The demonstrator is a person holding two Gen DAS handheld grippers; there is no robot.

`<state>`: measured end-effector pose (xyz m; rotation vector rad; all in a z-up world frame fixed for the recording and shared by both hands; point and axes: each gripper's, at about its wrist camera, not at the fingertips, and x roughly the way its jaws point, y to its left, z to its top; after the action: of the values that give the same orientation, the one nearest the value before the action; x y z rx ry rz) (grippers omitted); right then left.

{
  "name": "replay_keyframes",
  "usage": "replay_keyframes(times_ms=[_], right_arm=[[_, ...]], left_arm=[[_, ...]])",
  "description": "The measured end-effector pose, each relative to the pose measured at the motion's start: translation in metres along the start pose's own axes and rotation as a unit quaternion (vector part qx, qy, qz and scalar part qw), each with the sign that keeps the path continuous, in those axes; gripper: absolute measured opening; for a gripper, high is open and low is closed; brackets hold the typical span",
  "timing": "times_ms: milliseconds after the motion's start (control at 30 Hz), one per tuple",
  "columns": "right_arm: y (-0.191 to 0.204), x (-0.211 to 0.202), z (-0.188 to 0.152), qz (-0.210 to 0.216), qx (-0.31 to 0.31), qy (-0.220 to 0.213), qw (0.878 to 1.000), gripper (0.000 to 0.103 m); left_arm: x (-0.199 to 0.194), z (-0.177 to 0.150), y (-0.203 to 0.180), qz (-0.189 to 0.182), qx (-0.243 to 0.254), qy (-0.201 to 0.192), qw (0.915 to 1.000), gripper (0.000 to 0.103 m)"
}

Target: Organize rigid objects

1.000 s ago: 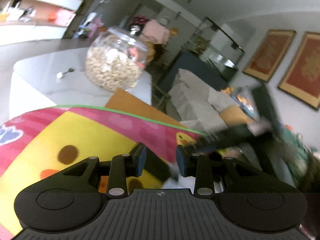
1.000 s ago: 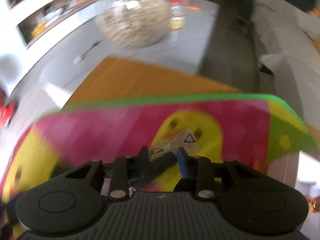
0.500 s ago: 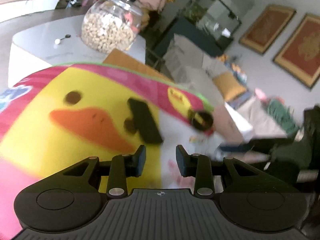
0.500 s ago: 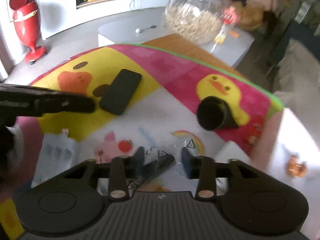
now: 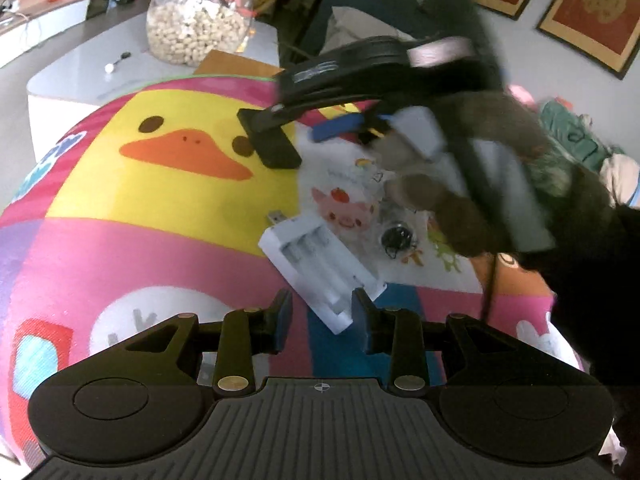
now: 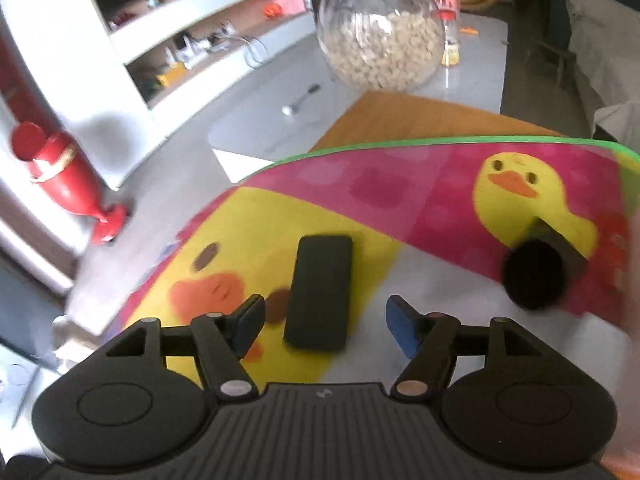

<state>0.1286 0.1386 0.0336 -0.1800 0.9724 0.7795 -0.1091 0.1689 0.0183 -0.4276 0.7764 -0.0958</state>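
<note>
A black phone-like slab (image 6: 320, 292) lies on the colourful duck mat (image 6: 380, 192); it also shows in the left wrist view (image 5: 276, 146). My right gripper (image 6: 324, 324) is open and empty, hovering just above the slab's near end; it also shows in the left wrist view (image 5: 296, 120). A white battery charger (image 5: 320, 264) lies on the mat, its near corner between my left gripper's open fingers. My left gripper (image 5: 322, 318) is open. A small black item in clear wrap (image 5: 398, 238) lies beside the charger. A black cylinder (image 6: 536, 276) lies at right.
A big glass jar of nuts (image 6: 380, 44) stands on the grey table (image 6: 260, 120) behind the mat, with a spoon (image 6: 300, 100) beside it. A red vase (image 6: 68, 184) stands on the floor at left. The wooden tabletop (image 6: 400, 120) shows beyond the mat's green edge.
My right gripper has let go of the black wrapped item, opened wide and moved left over the black slab. My left gripper has dropped toward the white charger.
</note>
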Motion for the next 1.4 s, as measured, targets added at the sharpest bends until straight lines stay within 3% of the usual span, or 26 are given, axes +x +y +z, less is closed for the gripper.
replay_keyframes(times_ms=[33,67,167,233,300,333,367,533,600,733,800,833,900,1000,1100,1233,1400], right_arm=[[0.003,0.010,0.002,-0.004,-0.012,0.004,1.000,0.045],[0.007,0.016,0.002,-0.001,-0.027,0.014,1.000,0.039],[0.015,0.008,-0.011,-0.005,-0.079,0.014,0.997,0.039],[0.007,-0.010,-0.022,0.000,-0.061,0.011,0.998,0.039],[-0.005,-0.042,-0.037,-0.002,-0.042,-0.020,0.999,0.039],[-0.011,-0.060,-0.046,-0.013,-0.037,-0.042,0.998,0.015],[-0.018,-0.080,-0.058,-0.030,-0.035,-0.066,0.997,0.002],[-0.065,-0.149,-0.116,-0.058,0.040,-0.116,0.991,0.002],[-0.084,-0.165,-0.141,-0.088,0.070,-0.128,0.985,0.003],[-0.116,-0.174,-0.181,-0.134,0.114,-0.130,0.976,0.008],[-0.134,-0.170,-0.197,-0.133,0.148,-0.124,0.972,0.025],[-0.143,-0.167,-0.203,-0.132,0.171,-0.121,0.969,0.039],[-0.155,-0.164,-0.218,-0.114,0.203,-0.139,0.963,0.041],[-0.153,-0.164,-0.224,-0.100,0.207,-0.160,0.960,0.051],[-0.147,-0.159,-0.228,-0.113,0.188,-0.170,0.961,0.056],[-0.137,-0.158,-0.227,-0.135,0.155,-0.173,0.963,0.063],[-0.133,-0.156,-0.228,-0.141,0.142,-0.172,0.965,0.067]], left_arm=[[0.001,0.000,0.002,-0.003,-0.004,-0.001,1.0000,0.036],[0.003,0.002,0.004,-0.005,-0.009,-0.001,0.9999,0.036],[0.010,0.012,0.007,-0.009,-0.013,-0.006,0.9999,0.036],[0.020,0.018,0.006,-0.010,-0.010,-0.009,0.9999,0.036],[0.030,0.024,0.004,-0.014,-0.006,-0.012,0.9998,0.036],[0.036,0.028,0.002,-0.017,-0.004,-0.015,0.9997,0.036],[0.043,0.032,-0.001,-0.020,-0.001,-0.016,0.9997,0.036],[0.072,0.050,-0.013,-0.022,0.034,-0.026,0.9988,0.036],[0.076,0.056,-0.014,-0.013,0.040,-0.028,0.9987,0.036],[0.065,0.061,-0.013,0.010,0.036,-0.046,0.9982,0.036],[0.057,0.062,-0.012,-0.004,0.021,-0.053,0.9984,0.036],[0.054,0.063,-0.012,-0.013,0.012,-0.058,0.9982,0.036],[0.047,0.063,-0.019,-0.029,0.013,-0.064,0.9975,0.036],[0.048,0.064,-0.044,-0.048,0.056,-0.053,0.9959,0.036],[0.055,0.066,-0.073,-0.053,0.116,-0.044,0.9908,0.036],[0.067,0.110,-0.103,-0.050,0.151,-0.102,0.9819,0.036],[0.133,0.178,-0.103,-0.014,0.095,-0.092,0.9911,0.036]])
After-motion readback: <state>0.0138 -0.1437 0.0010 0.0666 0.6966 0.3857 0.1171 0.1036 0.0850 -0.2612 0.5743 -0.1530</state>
